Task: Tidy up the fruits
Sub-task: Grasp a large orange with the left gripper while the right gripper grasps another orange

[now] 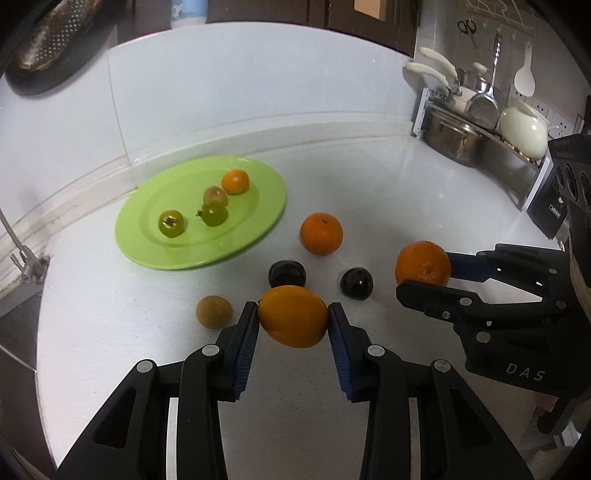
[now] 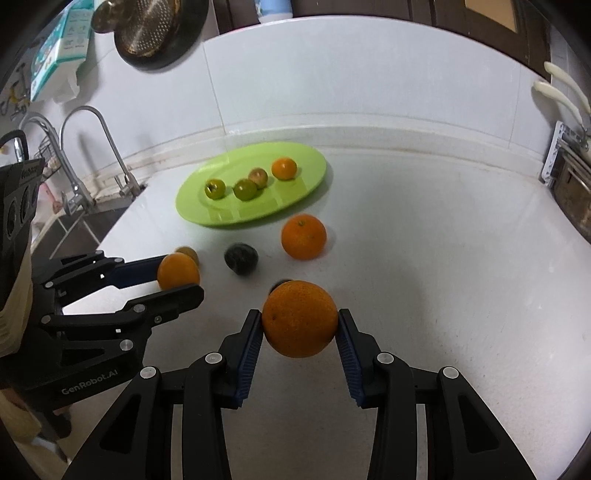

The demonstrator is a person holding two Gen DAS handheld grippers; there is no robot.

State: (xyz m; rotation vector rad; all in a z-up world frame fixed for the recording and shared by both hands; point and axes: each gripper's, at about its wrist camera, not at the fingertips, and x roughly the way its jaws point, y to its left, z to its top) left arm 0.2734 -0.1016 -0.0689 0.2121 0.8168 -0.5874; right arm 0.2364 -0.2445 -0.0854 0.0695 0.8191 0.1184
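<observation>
My left gripper [image 1: 292, 317] is shut on an orange [image 1: 292, 316] held above the counter; it also shows in the right wrist view [image 2: 179, 273]. My right gripper [image 2: 300, 321] is shut on a larger orange [image 2: 300, 319], seen from the left wrist view too [image 1: 423, 267]. A green plate [image 1: 258, 221] at the back holds a small orange [image 1: 235, 181], two green fruits [image 1: 171, 223] and a brownish one [image 1: 215, 195]. Loose on the counter lie another orange [image 1: 320, 233], two dark plums [image 1: 287, 274] [image 1: 355, 282] and a brown round fruit [image 1: 213, 312].
A sink with taps [image 2: 110, 147] is at the left, past the counter edge. A dish rack [image 1: 480, 122] with pots and a white kettle stands at the back right. A dark colander [image 2: 155, 29] hangs on the white wall.
</observation>
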